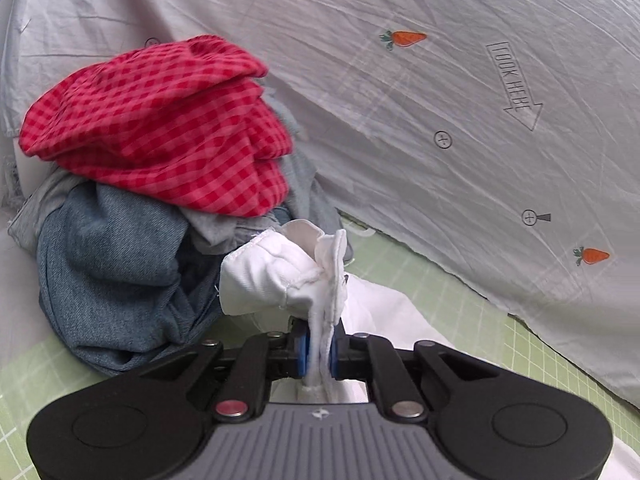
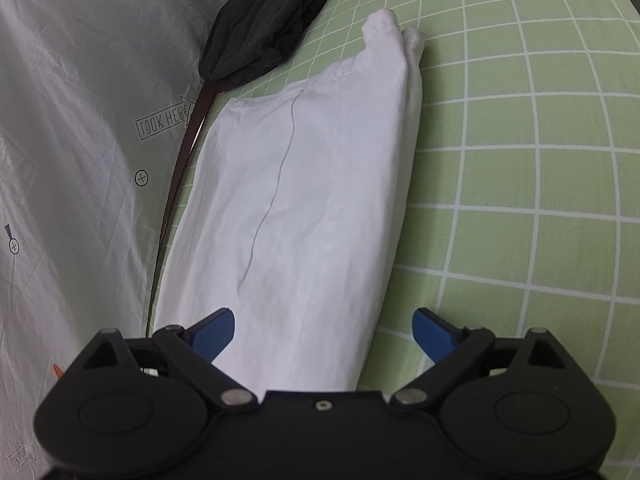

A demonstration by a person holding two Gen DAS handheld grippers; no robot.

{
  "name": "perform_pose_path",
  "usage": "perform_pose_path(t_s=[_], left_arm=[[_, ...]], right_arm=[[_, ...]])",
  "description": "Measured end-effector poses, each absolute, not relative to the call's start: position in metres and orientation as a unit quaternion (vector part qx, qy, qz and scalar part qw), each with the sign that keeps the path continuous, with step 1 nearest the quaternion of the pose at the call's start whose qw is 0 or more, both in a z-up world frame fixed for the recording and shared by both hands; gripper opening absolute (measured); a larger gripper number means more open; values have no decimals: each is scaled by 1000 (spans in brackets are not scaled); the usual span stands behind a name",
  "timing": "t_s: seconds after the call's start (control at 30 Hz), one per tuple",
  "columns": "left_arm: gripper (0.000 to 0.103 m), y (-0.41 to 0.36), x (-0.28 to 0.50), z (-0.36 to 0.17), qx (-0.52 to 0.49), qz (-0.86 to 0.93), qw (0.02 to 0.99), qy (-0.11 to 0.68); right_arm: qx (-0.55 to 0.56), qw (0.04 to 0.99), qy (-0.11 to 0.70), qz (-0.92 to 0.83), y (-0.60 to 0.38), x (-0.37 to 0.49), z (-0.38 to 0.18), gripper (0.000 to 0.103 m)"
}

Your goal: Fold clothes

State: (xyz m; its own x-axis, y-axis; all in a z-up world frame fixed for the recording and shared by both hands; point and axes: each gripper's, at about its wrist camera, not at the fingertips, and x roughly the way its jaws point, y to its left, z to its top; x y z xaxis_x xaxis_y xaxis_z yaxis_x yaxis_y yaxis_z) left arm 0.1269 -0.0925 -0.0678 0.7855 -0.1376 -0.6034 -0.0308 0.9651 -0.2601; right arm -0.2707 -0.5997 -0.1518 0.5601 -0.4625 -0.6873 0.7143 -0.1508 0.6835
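A green sheet [image 2: 520, 200] with a white grid covers the work surface, and a crumpled grey cloth [image 1: 440, 80] printed with carrots, crosshair marks and "LOOK HERE" arrows rises along one side.

Clothes counted: one white garment [image 2: 304, 184], one black garment [image 2: 264, 24], and a pile of one red checked piece [image 1: 160, 128] on top of blue denim [image 1: 112, 272] with a bit of grey knit between them.

The left gripper [image 1: 319, 350] is pinching a bunched hem of the white garment between its blue pads [image 1: 303, 350]; stitched edges flare up just past the tips, near the denim.

The right gripper [image 2: 324, 328] is spread wide above the white garment, its blue fingers [image 2: 214, 330] either side of the cloth and not touching it as far as can be seen.

The white garment lies long and narrow, smooth with one thin crease, its far end in two rounded lobes. Its left edge runs just beside a dark strip at the grey cloth's border; to its right the green sheet is open. The black garment lies near its far left corner.
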Motion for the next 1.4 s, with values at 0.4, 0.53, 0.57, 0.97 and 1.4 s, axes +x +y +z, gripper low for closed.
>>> perform_pose_path(t_s=[0.4,0.53,0.57,0.97,1.4], left_arm=[[10,-214,84,-48,-37,-185,936,298],[11,-262,74,-70,-18,-229,913,337],[11,-279,71,-82,5,-241,903,357],[50,-318,55,-129,58,-292,845,443],[55,-240,76,-65,-18,-226,891,394]], right_arm=[[611,644,94,-451,-614,-286,-154,97],[605,653,103,-444,-619,-285,-154,97],[603,655,106,-443,-621,-285,-154,97],[573,679,144,-435,-634,-269,-152,100],[489,705,206,-470,-626,-243,-130,97]])
